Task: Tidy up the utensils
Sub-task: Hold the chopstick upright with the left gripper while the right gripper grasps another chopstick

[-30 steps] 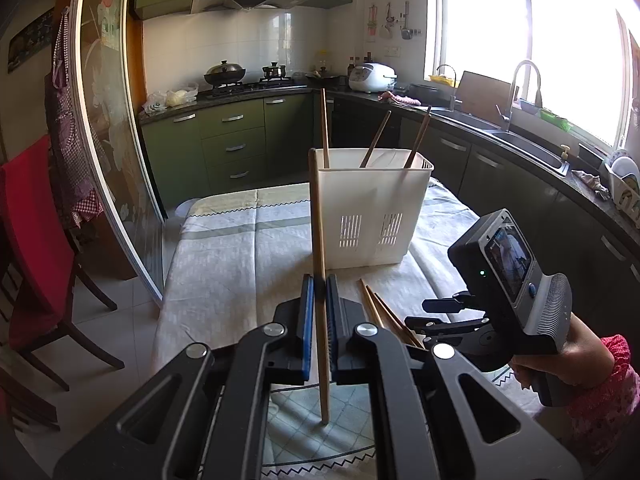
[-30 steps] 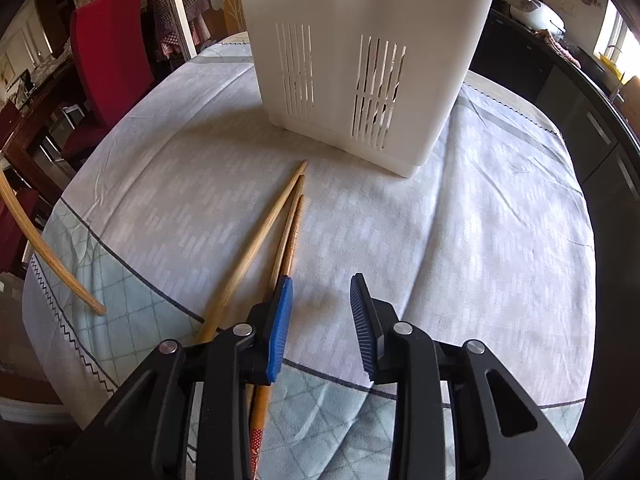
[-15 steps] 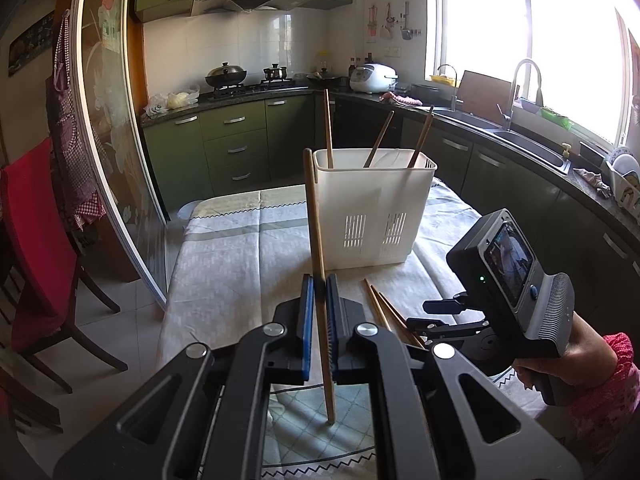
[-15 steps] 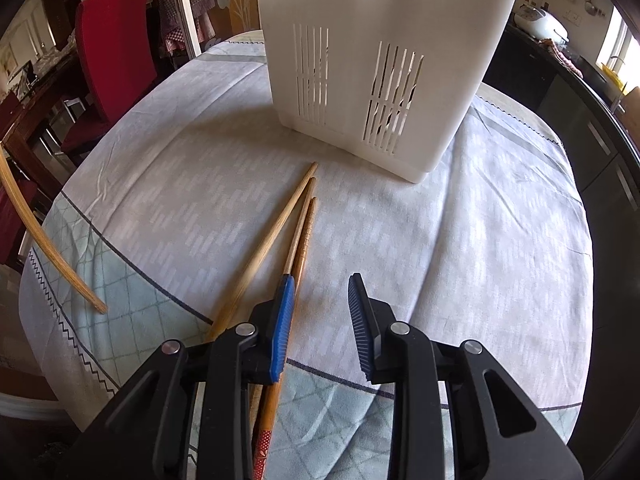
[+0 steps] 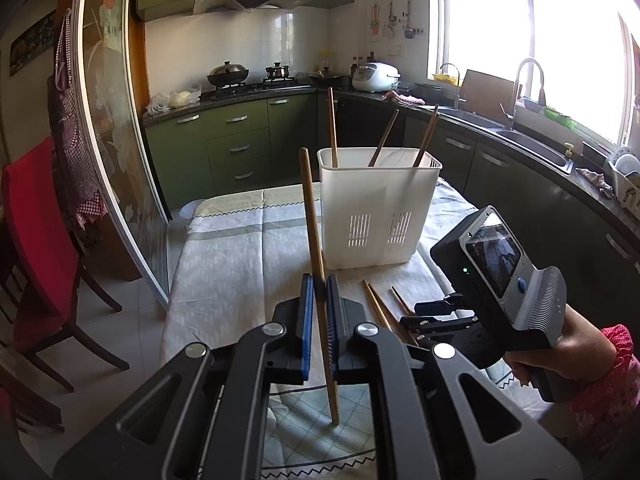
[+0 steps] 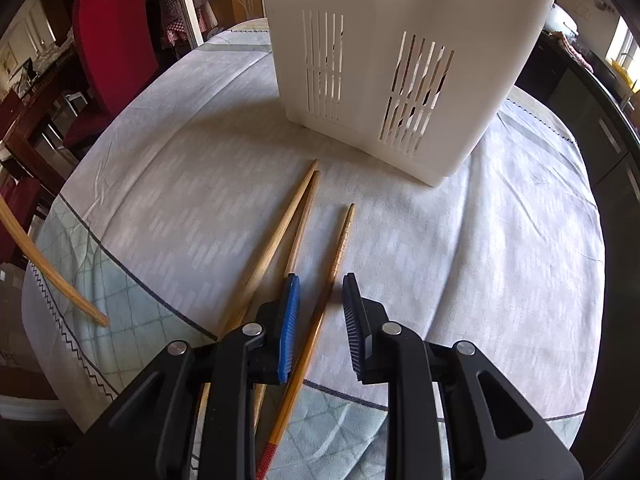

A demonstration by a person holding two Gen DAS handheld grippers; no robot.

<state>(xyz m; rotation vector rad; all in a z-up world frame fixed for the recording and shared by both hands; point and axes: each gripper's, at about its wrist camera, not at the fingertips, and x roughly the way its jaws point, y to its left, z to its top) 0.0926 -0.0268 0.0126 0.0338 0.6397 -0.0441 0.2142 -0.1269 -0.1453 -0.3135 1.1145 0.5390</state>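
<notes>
My left gripper point(image 5: 318, 292) is shut on a pale wooden chopstick point(image 5: 310, 208), held nearly upright above the table's near end. Behind it stands the white slotted utensil basket point(image 5: 376, 208) with three chopsticks point(image 5: 332, 128) leaning inside. My right gripper point(image 6: 322, 284) points steeply down at the tablecloth and its jaws are closing. A red-ended chopstick point(image 6: 340, 248) lies between them, and the pads are not pressing on it. Two more chopsticks point(image 6: 280, 232) lie side by side just left of its left finger. The basket point(image 6: 392, 60) is close ahead.
A patterned tablecloth point(image 6: 480, 240) covers the table. A red chair point(image 5: 36, 240) stands left of it. Green kitchen cabinets point(image 5: 236, 148) and a sink counter point(image 5: 520, 132) run along the back and right. A hand point(image 5: 560, 356) holds the right gripper.
The right gripper has shifted right and towards the basket, so the red-ended chopstick now lies between its jaws, which have narrowed. The left gripper and its chopstick have stayed put.
</notes>
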